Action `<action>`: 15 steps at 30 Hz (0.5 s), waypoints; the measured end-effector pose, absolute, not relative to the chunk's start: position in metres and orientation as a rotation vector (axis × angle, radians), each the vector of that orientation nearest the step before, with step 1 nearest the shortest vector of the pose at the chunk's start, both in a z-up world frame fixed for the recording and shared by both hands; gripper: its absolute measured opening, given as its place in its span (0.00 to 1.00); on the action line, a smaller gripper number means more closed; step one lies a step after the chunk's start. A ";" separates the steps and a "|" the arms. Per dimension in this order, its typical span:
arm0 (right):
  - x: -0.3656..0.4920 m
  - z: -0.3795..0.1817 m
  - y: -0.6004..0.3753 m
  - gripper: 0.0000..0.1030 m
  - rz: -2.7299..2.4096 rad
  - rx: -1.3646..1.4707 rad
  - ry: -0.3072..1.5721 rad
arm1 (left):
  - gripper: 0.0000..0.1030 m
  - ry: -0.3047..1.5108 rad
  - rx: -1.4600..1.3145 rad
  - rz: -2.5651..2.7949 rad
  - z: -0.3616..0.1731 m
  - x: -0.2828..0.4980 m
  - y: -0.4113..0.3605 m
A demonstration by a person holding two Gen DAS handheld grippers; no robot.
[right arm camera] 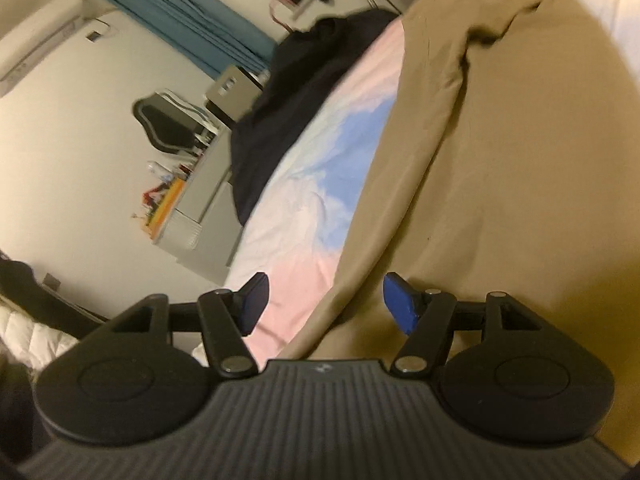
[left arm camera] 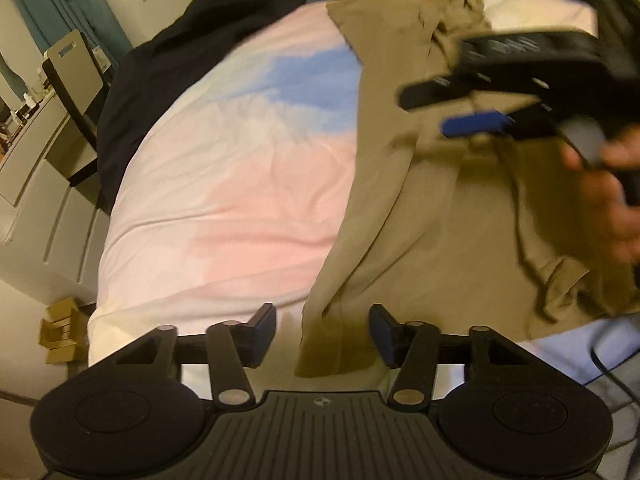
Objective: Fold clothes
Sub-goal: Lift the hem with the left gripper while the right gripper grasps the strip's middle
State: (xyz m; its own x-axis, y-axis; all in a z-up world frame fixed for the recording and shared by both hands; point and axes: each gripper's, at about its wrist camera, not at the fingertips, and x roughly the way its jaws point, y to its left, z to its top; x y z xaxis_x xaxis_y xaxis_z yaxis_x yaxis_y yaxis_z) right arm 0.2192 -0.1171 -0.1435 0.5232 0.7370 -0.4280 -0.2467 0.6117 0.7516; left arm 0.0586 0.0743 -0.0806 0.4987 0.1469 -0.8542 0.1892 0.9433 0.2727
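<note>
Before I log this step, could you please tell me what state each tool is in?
Left tool: open, holding nothing, above the tan garment.
Right tool: open, holding nothing.

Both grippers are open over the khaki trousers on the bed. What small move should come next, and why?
Probably lower the left gripper onto the khaki trousers hem edge lying between its fingers and close. Both grippers are open and hold nothing; the right gripper hovers over the same cloth.

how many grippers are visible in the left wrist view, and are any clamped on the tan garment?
2. The left gripper is at bottom centre, open over the tan garment hem. The right gripper is at upper right, blurred, open above it. Neither grips cloth.
</note>
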 end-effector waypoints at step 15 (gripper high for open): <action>0.228 -0.125 -0.097 0.06 0.664 0.605 0.675 | 0.05 0.832 0.567 -0.061 -0.057 0.009 0.046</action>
